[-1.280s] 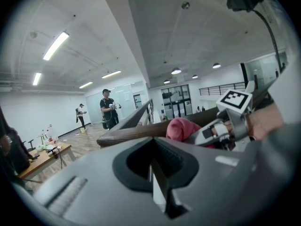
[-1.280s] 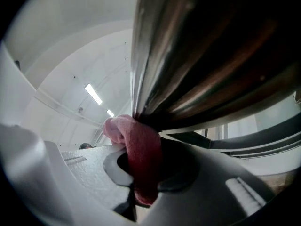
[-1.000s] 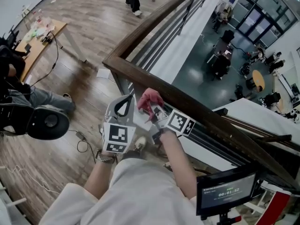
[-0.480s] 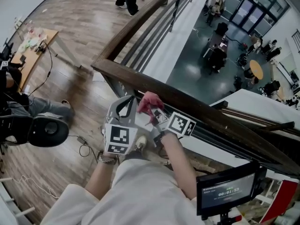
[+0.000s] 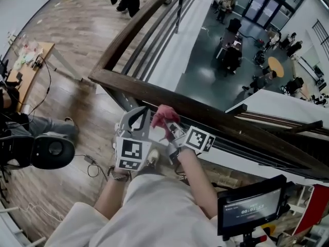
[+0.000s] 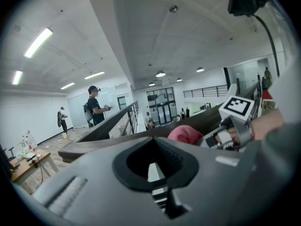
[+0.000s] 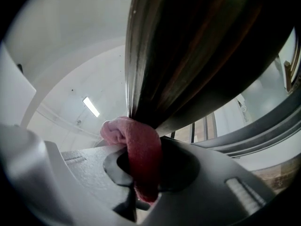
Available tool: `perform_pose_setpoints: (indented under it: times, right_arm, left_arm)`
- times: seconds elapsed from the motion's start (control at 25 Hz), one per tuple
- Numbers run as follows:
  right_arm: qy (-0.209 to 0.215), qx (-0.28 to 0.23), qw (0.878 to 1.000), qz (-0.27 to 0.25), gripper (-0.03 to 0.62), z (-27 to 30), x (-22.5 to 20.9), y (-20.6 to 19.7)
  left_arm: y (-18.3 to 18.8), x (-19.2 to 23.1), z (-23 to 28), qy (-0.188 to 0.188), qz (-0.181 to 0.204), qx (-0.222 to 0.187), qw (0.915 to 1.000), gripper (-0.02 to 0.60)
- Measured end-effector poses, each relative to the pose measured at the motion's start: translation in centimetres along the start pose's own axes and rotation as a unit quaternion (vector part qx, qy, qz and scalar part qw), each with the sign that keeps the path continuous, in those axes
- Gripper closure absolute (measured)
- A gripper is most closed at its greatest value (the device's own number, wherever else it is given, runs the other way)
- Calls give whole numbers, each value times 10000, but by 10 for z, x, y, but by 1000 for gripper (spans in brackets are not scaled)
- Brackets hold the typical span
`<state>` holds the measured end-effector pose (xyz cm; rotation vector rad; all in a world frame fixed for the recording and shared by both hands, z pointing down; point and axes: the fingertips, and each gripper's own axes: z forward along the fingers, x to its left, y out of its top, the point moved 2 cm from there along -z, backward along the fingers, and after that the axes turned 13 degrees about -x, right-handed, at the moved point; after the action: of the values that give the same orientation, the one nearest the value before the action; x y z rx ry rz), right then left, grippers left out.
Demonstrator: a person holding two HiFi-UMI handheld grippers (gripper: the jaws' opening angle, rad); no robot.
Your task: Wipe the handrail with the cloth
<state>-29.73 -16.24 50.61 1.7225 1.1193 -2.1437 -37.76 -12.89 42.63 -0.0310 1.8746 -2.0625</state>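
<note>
The dark wooden handrail [image 5: 216,118] runs from a corner at the left down to the right. A pink cloth [image 5: 163,115] is bunched against its near side. My right gripper [image 5: 169,127] is shut on that cloth, its marker cube just behind. In the right gripper view the cloth [image 7: 142,155] hangs between the jaws and touches the handrail [image 7: 188,55] right above. My left gripper [image 5: 138,113] is shut on nothing, just left of the cloth and below the rail. The left gripper view shows its shut jaws [image 6: 153,142] with the cloth [image 6: 185,134] off to the right.
Beyond the rail is a drop to a lower floor with desks and people [image 5: 231,50]. A second rail [image 5: 139,22] leaves the corner toward the back. A seated person and black stool [image 5: 49,151] are at the left. A small screen [image 5: 252,207] stands at the lower right.
The rail's corner has slid left in the head view, so the cloth and both grippers now sit further right along the rail. Both grippers keep their grip state.
</note>
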Motion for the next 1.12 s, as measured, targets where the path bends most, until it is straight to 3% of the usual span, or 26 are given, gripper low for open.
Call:
perform_pose_setpoints:
  times: [1.12]
  right_arm:
    - [-376, -843, 9948, 428, 523, -95, -42, 54]
  left_arm:
    - [21, -82, 31, -843, -7, -251, 9961, 572]
